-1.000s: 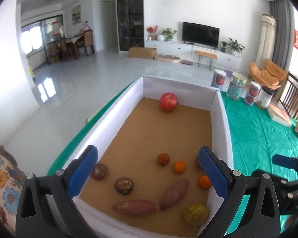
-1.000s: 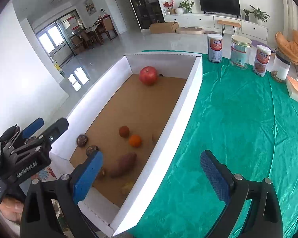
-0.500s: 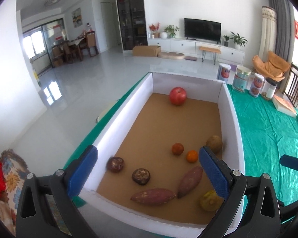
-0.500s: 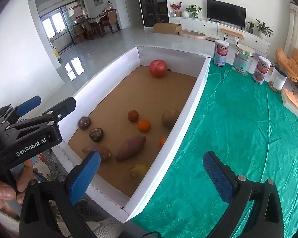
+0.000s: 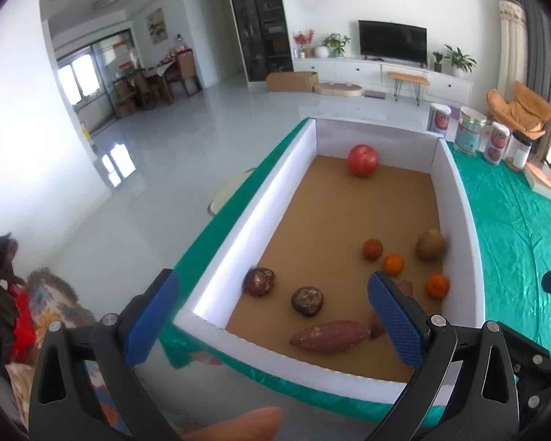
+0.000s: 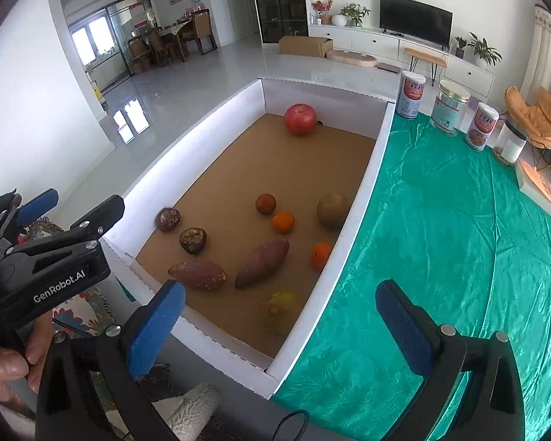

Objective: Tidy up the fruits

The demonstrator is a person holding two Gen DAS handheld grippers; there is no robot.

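Observation:
A white-walled box (image 6: 363,180) with a brown floor holds the produce. A red apple (image 6: 299,119) lies at the far end. Near the front lie two sweet potatoes (image 6: 262,262) (image 6: 197,275), two dark round fruits (image 6: 193,239), small oranges (image 6: 283,221) (image 6: 321,254), a brown round fruit (image 6: 332,210) and a yellowish fruit (image 6: 280,308). My left gripper (image 5: 272,323) is open and empty, above the box's near left corner. My right gripper (image 6: 281,327) is open and empty, above the near right wall. The apple also shows in the left wrist view (image 5: 362,160).
A green cloth (image 6: 459,242) covers the table right of the box. Several cans and jars (image 6: 450,110) stand at its far edge, with a flat box (image 6: 540,191) at far right. The table edge drops to a white floor on the left.
Both grippers have pulled back toward me and risen, so the whole box and its near wall now show. The fruits have not moved.

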